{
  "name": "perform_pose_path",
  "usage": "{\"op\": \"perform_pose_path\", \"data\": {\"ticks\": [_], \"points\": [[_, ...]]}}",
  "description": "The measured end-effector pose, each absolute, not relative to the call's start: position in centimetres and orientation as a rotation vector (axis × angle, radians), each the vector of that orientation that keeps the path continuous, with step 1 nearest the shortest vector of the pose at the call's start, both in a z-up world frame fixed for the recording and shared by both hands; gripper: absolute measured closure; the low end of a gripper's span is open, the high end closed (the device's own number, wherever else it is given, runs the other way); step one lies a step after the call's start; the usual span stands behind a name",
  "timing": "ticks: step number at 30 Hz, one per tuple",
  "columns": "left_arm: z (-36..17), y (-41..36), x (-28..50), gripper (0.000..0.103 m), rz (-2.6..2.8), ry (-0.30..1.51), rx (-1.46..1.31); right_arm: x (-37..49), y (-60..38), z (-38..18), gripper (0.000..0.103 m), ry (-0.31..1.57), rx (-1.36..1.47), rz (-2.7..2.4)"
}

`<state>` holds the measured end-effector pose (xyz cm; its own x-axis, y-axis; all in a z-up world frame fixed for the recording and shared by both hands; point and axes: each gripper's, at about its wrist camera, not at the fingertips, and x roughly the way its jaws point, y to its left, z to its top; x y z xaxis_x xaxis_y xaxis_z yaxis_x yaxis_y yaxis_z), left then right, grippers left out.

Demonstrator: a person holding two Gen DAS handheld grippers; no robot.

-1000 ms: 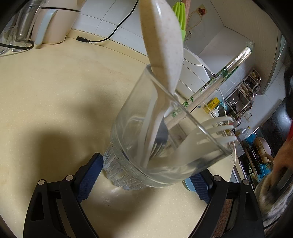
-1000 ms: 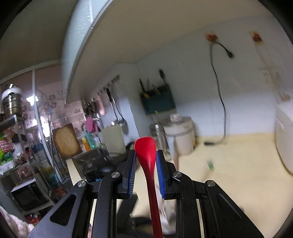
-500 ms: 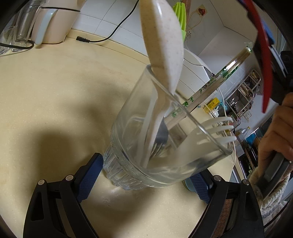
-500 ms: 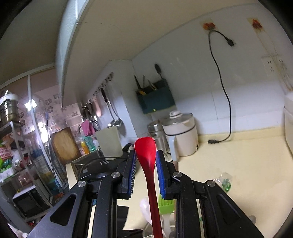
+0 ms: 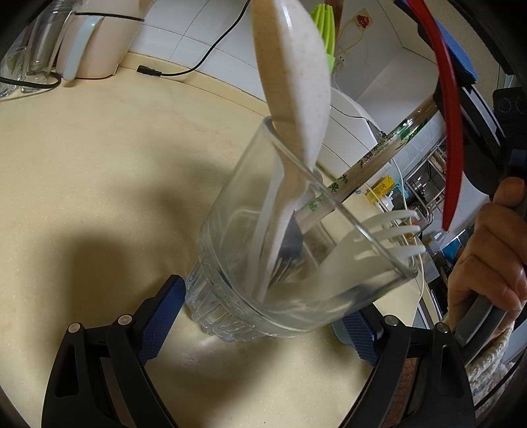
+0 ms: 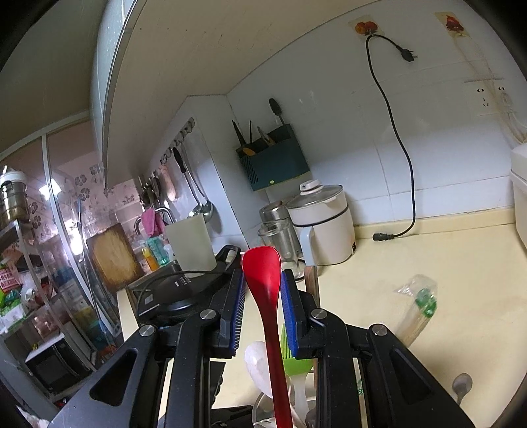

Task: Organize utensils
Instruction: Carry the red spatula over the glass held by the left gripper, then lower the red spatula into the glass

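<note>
A clear glass tumbler (image 5: 263,263) stands on the cream counter (image 5: 98,164). My left gripper (image 5: 263,306) is shut on its base, blue pads (image 5: 161,306) on either side. Inside lean a beige spoon (image 5: 293,72), a white fork (image 5: 388,233), wrapped chopsticks (image 5: 385,145) and something green (image 5: 324,29). My right gripper (image 6: 263,296) is shut on a red spoon (image 6: 263,280), bowl up, handle hanging down. In the left wrist view that red spoon (image 5: 451,148) hangs above and right of the glass rim, with a hand (image 5: 494,256) behind it. From the right wrist, the beige spoon (image 6: 260,362) shows just below.
A white electric pot (image 6: 326,230) and glass jars (image 6: 280,237) stand by the back wall, with a loose black power cord (image 6: 395,164). A metal spoon (image 6: 461,388) lies on the counter at the right. A black cooker (image 6: 178,293) sits left; a teal utensil holder (image 6: 276,164) hangs on the wall.
The right gripper with the red spoon has come into the left wrist view from the right and dropped lower, closer to the glass. The left gripper and glass have stayed still.
</note>
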<state>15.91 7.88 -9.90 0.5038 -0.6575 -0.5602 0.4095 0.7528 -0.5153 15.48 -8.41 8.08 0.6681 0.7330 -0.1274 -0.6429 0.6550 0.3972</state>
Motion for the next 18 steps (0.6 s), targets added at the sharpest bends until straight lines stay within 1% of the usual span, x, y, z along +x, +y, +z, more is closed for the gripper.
{"op": "perform_pose_path", "data": {"ticks": [18], "points": [[-9.9,8.0,15.9,0.011,-0.659,0.815,-0.338,16.3,-7.3,7.1,0.081,0.314,0.316,0.768]]}}
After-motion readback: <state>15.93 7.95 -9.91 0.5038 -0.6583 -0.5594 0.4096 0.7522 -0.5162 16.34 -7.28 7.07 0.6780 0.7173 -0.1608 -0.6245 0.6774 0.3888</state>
